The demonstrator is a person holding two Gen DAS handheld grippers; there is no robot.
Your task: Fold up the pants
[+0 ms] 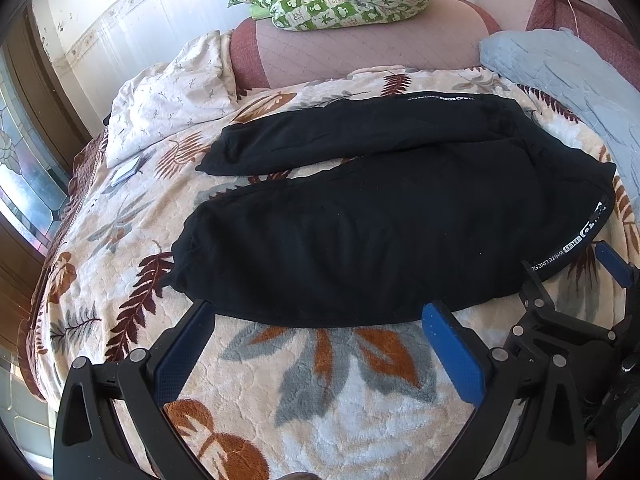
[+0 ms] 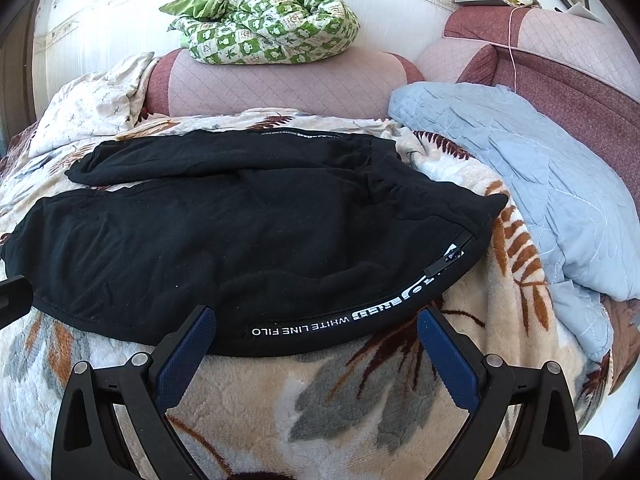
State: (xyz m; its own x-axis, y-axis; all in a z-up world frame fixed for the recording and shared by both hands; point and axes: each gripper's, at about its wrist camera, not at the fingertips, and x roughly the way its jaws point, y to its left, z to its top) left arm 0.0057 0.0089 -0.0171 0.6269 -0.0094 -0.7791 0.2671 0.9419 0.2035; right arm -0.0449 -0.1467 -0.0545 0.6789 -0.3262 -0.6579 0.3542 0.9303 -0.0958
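While the black pants (image 1: pixel 380 216) are spread out flat on the bed, both tools are held low at the near edge of them. The pants are laid sideways, with the two legs pointing to the left and the waist end at the right. A small gap is seen between the legs at the left side. A white word stripe (image 2: pixel 340 320) is seen along the near side seam, and a small zipper (image 2: pixel 444 262) is seen near the waist.

The left hand-held gripper (image 1: pixel 320 316) is opened wide, and nothing is held in it. Its blue pads (image 1: pixel 452 356) are placed just at the near edge of the closer leg. The right hand-held gripper (image 2: pixel 316 320) is opened wide too, and nothing is held in it. Its pads (image 2: pixel 448 364) are placed on either side of the word stripe, right at the hem of the cloth. It cannot be told if the pads are touching the cloth.

The bed is covered by a fluffy blanket (image 1: pixel 320 392) with brown and grey leaves on it. A light blue quilt (image 2: pixel 552 184) is bunched up at the right, close to the waist of the pants. A white sheet (image 1: pixel 168 100) is crumpled at the far left. A green and white checked quilt (image 2: pixel 264 28) is piled on a pink cushion (image 2: pixel 280 84) at the back.
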